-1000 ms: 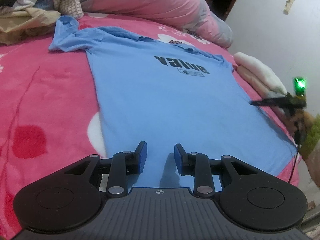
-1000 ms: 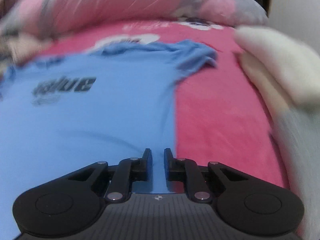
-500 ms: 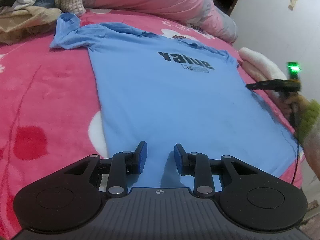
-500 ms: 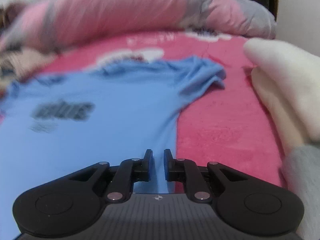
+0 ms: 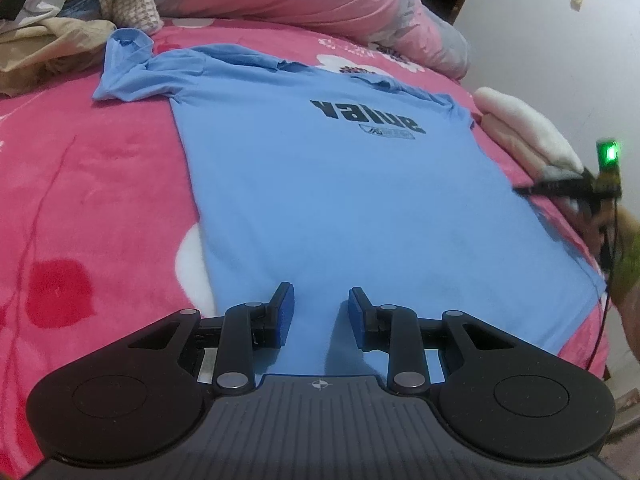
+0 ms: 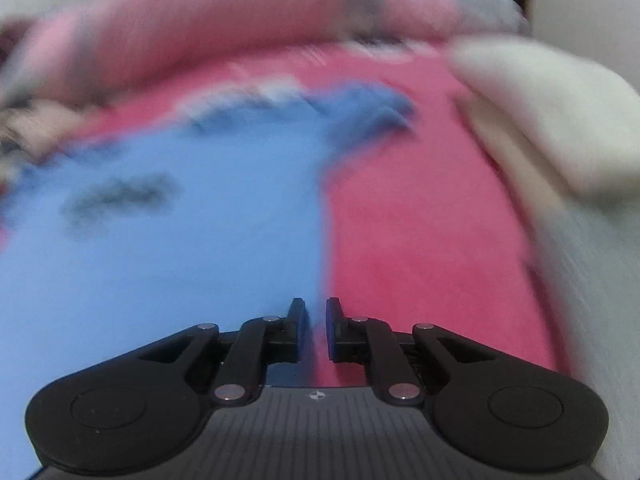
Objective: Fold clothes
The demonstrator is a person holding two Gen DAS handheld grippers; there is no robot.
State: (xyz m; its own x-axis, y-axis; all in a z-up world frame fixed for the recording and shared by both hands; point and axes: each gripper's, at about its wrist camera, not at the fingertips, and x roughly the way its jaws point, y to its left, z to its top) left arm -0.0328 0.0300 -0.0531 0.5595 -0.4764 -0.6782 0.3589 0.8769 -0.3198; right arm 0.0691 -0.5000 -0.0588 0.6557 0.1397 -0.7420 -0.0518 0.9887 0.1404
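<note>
The blue shirt (image 5: 340, 200) lies spread flat: left gripper (image 5: 320, 316) released above its hem, right gripper (image 6: 316, 328) nearly clenched at its side edge, grasping nothing visible.

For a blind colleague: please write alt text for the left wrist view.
A light blue T-shirt lies flat, print up, on a pink floral blanket. The left tool is open above its hem, and the right tool is at its right edge.
</note>
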